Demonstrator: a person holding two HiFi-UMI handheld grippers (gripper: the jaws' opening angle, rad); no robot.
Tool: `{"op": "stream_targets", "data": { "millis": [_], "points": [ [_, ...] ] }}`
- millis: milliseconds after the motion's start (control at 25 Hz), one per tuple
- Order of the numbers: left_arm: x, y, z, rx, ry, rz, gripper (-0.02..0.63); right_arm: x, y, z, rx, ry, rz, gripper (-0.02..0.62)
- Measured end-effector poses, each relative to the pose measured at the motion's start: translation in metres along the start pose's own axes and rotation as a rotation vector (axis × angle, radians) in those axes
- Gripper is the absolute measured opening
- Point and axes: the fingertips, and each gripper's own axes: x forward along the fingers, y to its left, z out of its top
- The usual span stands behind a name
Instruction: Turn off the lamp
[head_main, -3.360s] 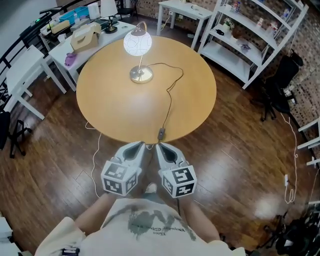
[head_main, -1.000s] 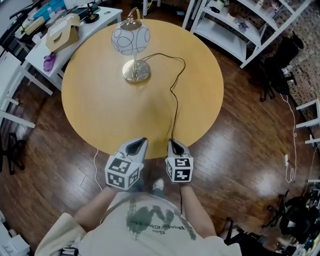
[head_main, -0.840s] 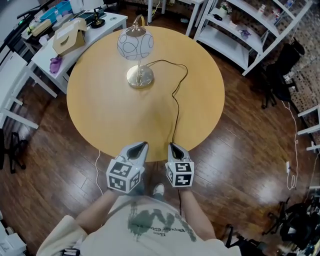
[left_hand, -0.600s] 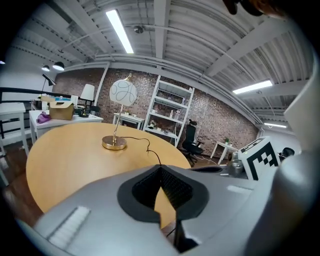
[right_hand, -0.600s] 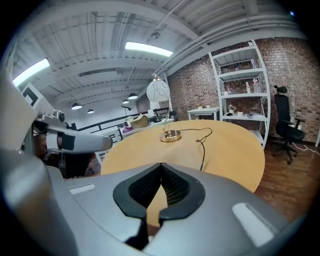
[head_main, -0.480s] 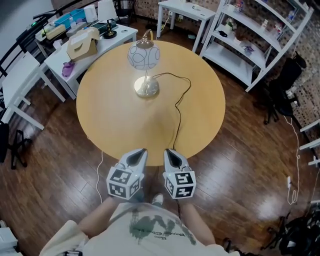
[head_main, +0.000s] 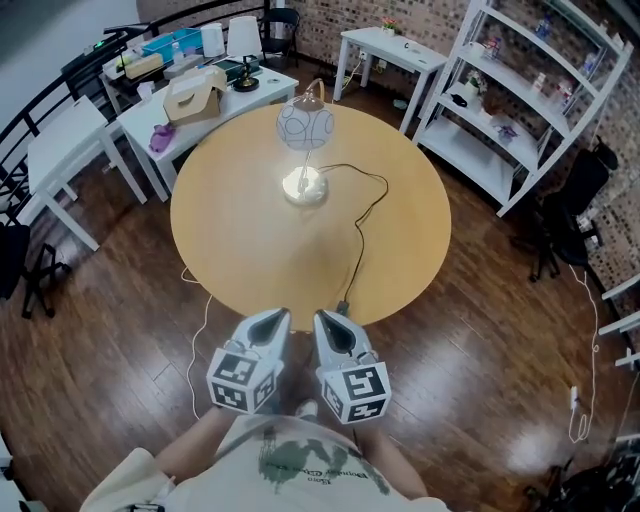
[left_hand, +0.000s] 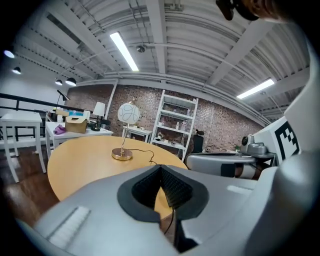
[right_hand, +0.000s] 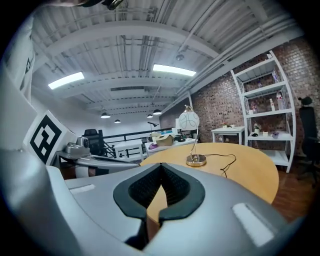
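A lamp with a round patterned globe (head_main: 304, 125) and a brass base (head_main: 304, 186) stands at the far middle of the round wooden table (head_main: 230, 240). The globe looks grey and unlit. Its black cord (head_main: 358, 235) runs to the near table edge, where the inline switch (head_main: 341, 306) hangs. My left gripper (head_main: 277, 314) and right gripper (head_main: 322, 316) are side by side just off that edge, both shut and empty. The left gripper view shows the lamp (left_hand: 127, 114) beyond the shut gripper (left_hand: 161, 170). In the right gripper view the lamp (right_hand: 190, 121) stands past the shut gripper (right_hand: 161, 167).
White side tables with a cardboard box (head_main: 192, 95) stand at the back left. A white shelving unit (head_main: 520, 90) fills the right, with a black chair (head_main: 568, 195) beside it. A thin white cable (head_main: 195, 340) trails on the wooden floor.
The globe glowed bright white in the oldest frame and is grey since. The view has shifted, so the table now lies a little farther off. Both grippers have stayed shut together.
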Motion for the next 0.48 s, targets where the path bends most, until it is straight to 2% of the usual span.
{"op": "stream_targets", "data": {
  "millis": [480],
  "points": [
    [-0.023, -0.043, -0.009, 0.016, -0.023, 0.010, 0.000, -0.038, 0.017, -0.011, -0.023, -0.014, 0.056, 0.000]
  ]
}}
